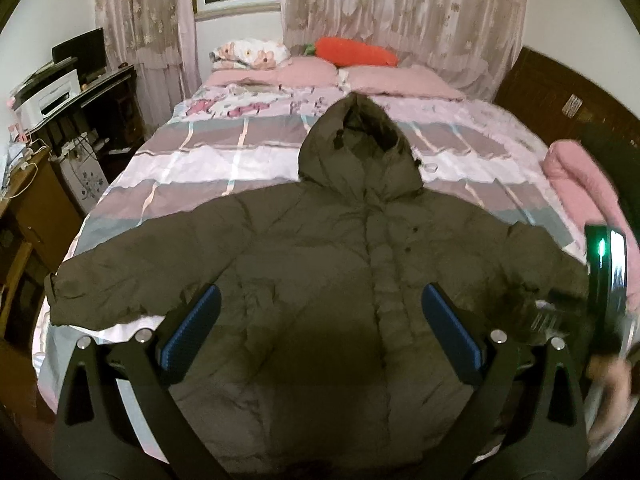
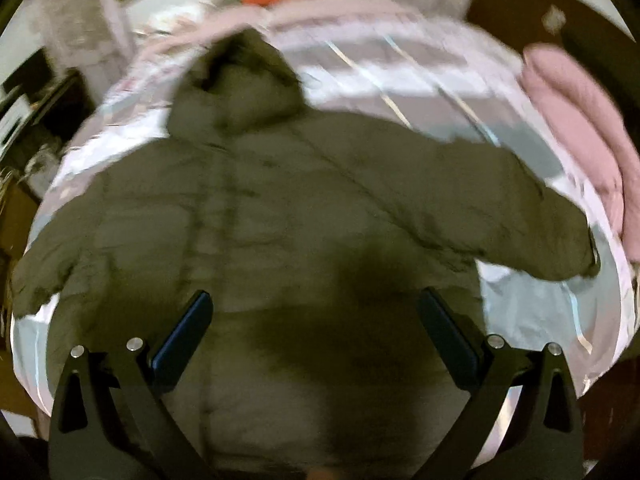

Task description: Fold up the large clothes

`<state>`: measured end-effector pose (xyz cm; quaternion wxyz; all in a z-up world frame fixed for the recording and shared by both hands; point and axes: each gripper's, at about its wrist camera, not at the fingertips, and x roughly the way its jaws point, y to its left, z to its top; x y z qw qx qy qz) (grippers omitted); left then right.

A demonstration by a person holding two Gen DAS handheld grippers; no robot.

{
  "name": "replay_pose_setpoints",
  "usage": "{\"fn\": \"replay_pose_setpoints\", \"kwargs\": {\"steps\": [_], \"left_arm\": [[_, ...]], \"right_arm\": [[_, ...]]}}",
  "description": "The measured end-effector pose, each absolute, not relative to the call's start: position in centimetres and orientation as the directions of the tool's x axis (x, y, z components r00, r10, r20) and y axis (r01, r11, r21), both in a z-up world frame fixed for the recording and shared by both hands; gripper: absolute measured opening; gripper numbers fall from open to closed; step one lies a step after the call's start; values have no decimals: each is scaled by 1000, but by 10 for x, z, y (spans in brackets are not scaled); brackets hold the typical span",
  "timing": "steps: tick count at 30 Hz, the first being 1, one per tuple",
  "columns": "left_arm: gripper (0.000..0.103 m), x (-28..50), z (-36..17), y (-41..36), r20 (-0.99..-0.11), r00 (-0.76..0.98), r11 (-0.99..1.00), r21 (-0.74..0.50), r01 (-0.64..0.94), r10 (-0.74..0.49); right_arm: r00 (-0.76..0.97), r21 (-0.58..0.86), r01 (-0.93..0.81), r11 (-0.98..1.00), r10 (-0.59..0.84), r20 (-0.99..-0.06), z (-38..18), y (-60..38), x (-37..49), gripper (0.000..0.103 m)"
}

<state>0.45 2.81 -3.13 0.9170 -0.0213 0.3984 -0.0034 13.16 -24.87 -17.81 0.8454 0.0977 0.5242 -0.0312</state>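
An olive-green hooded puffer jacket (image 1: 320,248) lies flat and front up on the bed, sleeves spread to both sides and hood pointing to the pillows. It also fills the right wrist view (image 2: 304,208), which is blurred. My left gripper (image 1: 320,320) is open and empty above the jacket's lower front. My right gripper (image 2: 316,324) is open and empty above the jacket's lower right side. The right gripper's body shows blurred at the right edge of the left wrist view (image 1: 608,280), over the jacket's right sleeve.
The bed (image 1: 208,156) has a pink and grey striped cover. Pink pillows (image 1: 360,76) and an orange carrot plush (image 1: 356,52) lie at its head. A folded pink blanket (image 2: 580,120) lies at the right edge. A desk with a printer (image 1: 52,96) stands left.
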Motion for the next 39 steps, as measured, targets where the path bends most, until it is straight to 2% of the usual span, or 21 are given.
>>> {"fn": "replay_pose_setpoints", "kwargs": {"steps": [3,6,8,10,14,17,19,20,21,22,23,24,25,26,27,28,32,35,37,39], "left_arm": [[101,14,-38,26,-763,647,1000,-23,-14,-8],[101,30,-49,25,-798,602,999,-17,-34,7],[101,47,-61,18,-828,561,999,-9,-38,14],[101,60,-72,10,-851,525,999,-3,-36,16],[101,83,-96,-24,-874,484,998,65,25,45],[101,88,-111,-46,-889,451,987,130,93,75],[101,86,-117,-50,-906,419,987,115,115,56],[101,87,-119,-50,-913,405,988,99,122,41],[101,85,-120,-50,-923,385,989,73,130,18],[101,86,-120,-51,-924,383,989,67,131,12],[101,84,-119,-50,-923,384,989,65,130,11],[101,84,-119,-49,-921,388,989,69,127,15],[101,83,-118,-47,-919,393,990,77,123,22],[101,81,-117,-45,-919,394,990,77,117,25],[101,79,-116,-42,-921,389,991,70,113,21],[101,79,-117,-39,-925,379,992,55,109,10],[101,78,-116,-30,-939,342,997,-15,82,-42],[101,77,-109,-28,-928,372,998,0,65,-24],[101,78,-103,-29,-916,400,997,39,70,8],[101,79,-99,-28,-913,407,997,48,65,17]], "right_arm": [[366,245,400,883,91,-926,-203,-346,161,102],[343,408,647,643,232,-910,-238,-447,164,102],[365,428,754,498,224,-904,-254,-505,153,102],[376,412,808,420,170,-911,-259,-545,139,102],[393,423,860,285,158,-906,-274,-589,111,102],[327,356,897,261,149,-933,-288,-605,97,102],[330,359,900,248,150,-932,-289,-608,89,100],[344,371,897,241,145,-928,-286,-609,87,96],[351,377,891,252,142,-925,-282,-609,86,84],[350,375,889,264,139,-927,-279,-607,88,76],[347,372,885,280,138,-928,-276,-604,88,73],[339,367,883,293,142,-930,-274,-600,89,66],[333,363,882,300,147,-931,-276,-597,87,52],[326,360,881,308,158,-932,-279,-597,87,43],[327,361,879,310,158,-932,-279,-595,85,24],[336,368,877,309,153,-929,-278,-596,83,10],[474,447,838,313,-11,-880,-236,-598,76,4],[634,535,728,428,-123,-764,-176,-578,81,4],[720,546,619,565,-129,-682,-136,-549,87,4],[785,552,490,675,-68,-615,-108,-514,98,4]]}}
